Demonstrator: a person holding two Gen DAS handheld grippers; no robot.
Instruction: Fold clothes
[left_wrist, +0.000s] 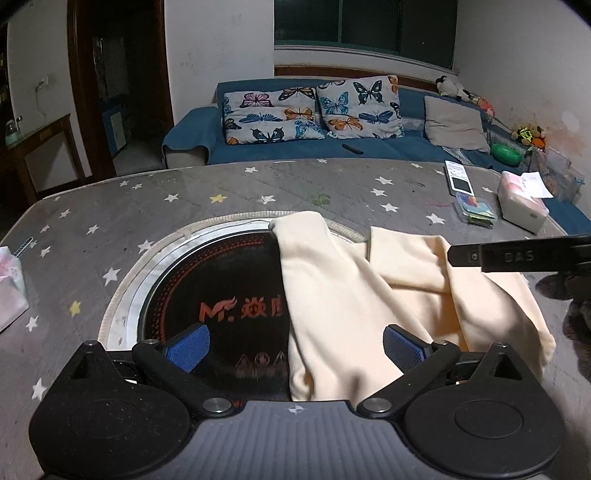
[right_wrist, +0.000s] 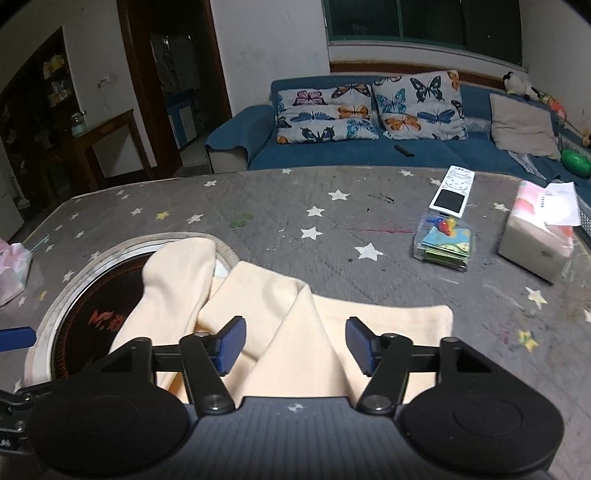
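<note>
On the left, the left gripper stands wide open over the cream garment, gripping nothing. The garment lies rumpled half over the round cooktop. The right gripper is half open around a raised fold, pads apart; it could pinch one layer only.

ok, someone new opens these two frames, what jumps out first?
The cream garment crumpled mid-table, one end draped over the round black cooktop set into the star-print tablecloth. Both claws hang open over it, left claw and right claw. Behind, butterfly cushions on the blue sofa.
</note>
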